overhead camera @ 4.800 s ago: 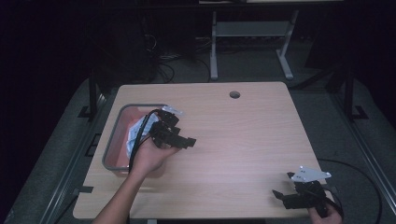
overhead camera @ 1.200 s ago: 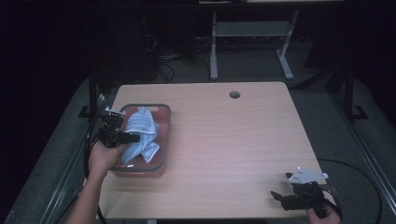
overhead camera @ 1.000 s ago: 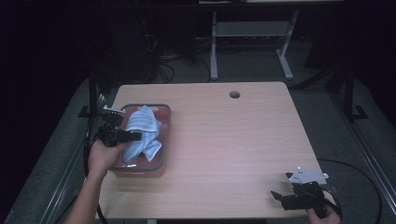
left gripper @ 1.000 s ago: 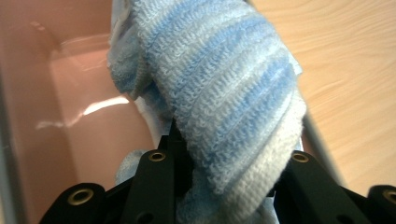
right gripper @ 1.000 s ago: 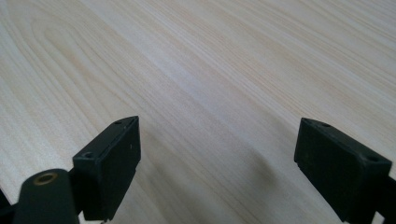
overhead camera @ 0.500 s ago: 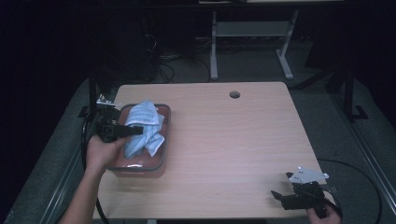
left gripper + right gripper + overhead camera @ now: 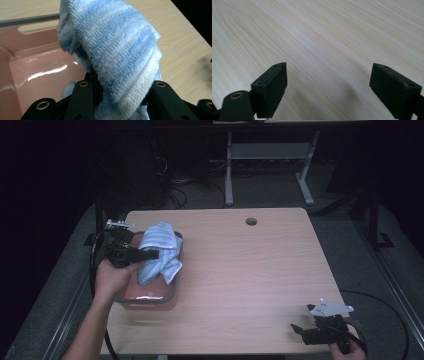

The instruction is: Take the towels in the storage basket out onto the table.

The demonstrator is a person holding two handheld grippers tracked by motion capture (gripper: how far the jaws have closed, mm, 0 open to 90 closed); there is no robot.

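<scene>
The left claw [image 7: 150, 254] is clamped on a light blue striped towel [image 7: 159, 251], which hangs bunched from the jaws over a pink plastic tub [image 7: 150, 295] at the left side of the desk [image 7: 250, 285]. In the left gripper view the towel [image 7: 117, 50] drapes thickly over and between the two black jaws, with the tub's glossy pink floor [image 7: 37, 82] below and to the left. A lower fold of the cloth appears to trail toward the tub's right wall; whether it touches the rim I cannot tell.

The step in hand looks like lifting the towel out of the tub. To do it well, the grip should stay firm, since the cloth is bulky and soft and only a bunched part sits between the jaws; a loose pinch could let it slide free under its own weight. The lift should go straight up until the lowest hanging corner clears the grey rim, because dragging it sideways early could catch the edge and tip or shift the light tub. Only then is it safe to carry the towel right, over the open desk.

The right claw [image 7: 311, 332] rests at the near right corner with its jaws wide apart and nothing between them, above bare wood [image 7: 324, 45]. It is well apart from the towel, and is free to take a hanging corner once the cloth comes over.
</scene>
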